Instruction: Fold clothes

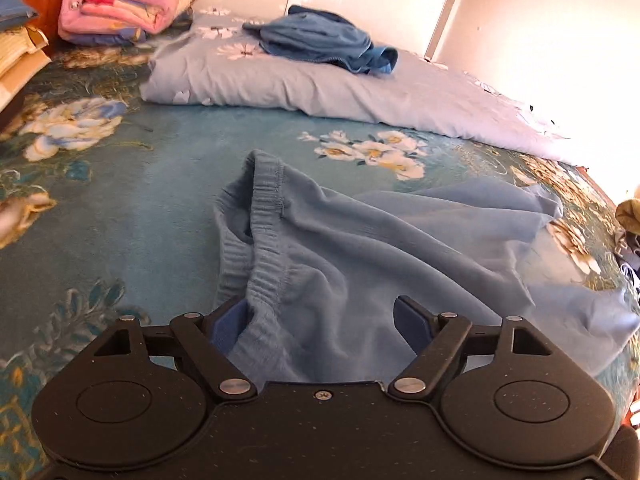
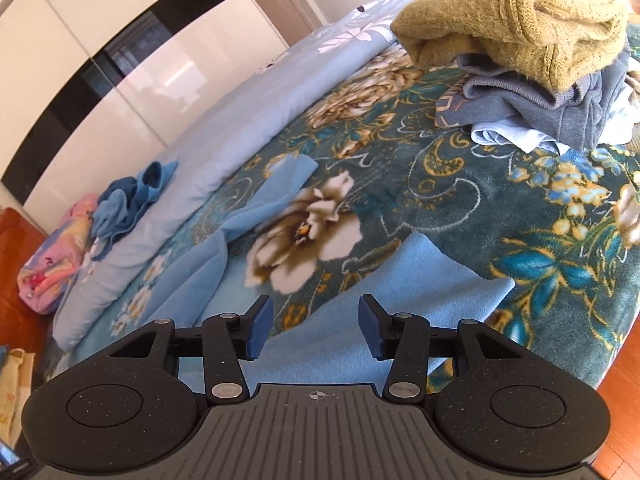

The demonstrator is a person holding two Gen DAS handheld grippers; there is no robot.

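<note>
Light blue trousers (image 1: 360, 240) with an elastic waistband lie crumpled on the floral bedspread (image 1: 120, 200). My left gripper (image 1: 322, 326) is open, its jaws on either side of the fabric beside the waistband, not closed on it. In the right wrist view the two trouser legs (image 2: 384, 304) spread out over the bedspread (image 2: 520, 208). My right gripper (image 2: 316, 328) is open and empty just above the nearer leg's end.
A pale blue quilt (image 1: 320, 84) carries a heap of darker blue clothes (image 1: 320, 38). A pink folded blanket (image 1: 120, 8) sits at the headboard. A pile with an olive knit sweater (image 2: 520, 16) and grey garments (image 2: 560, 96) lies near the bed's edge; wooden floor (image 2: 616, 400) beyond.
</note>
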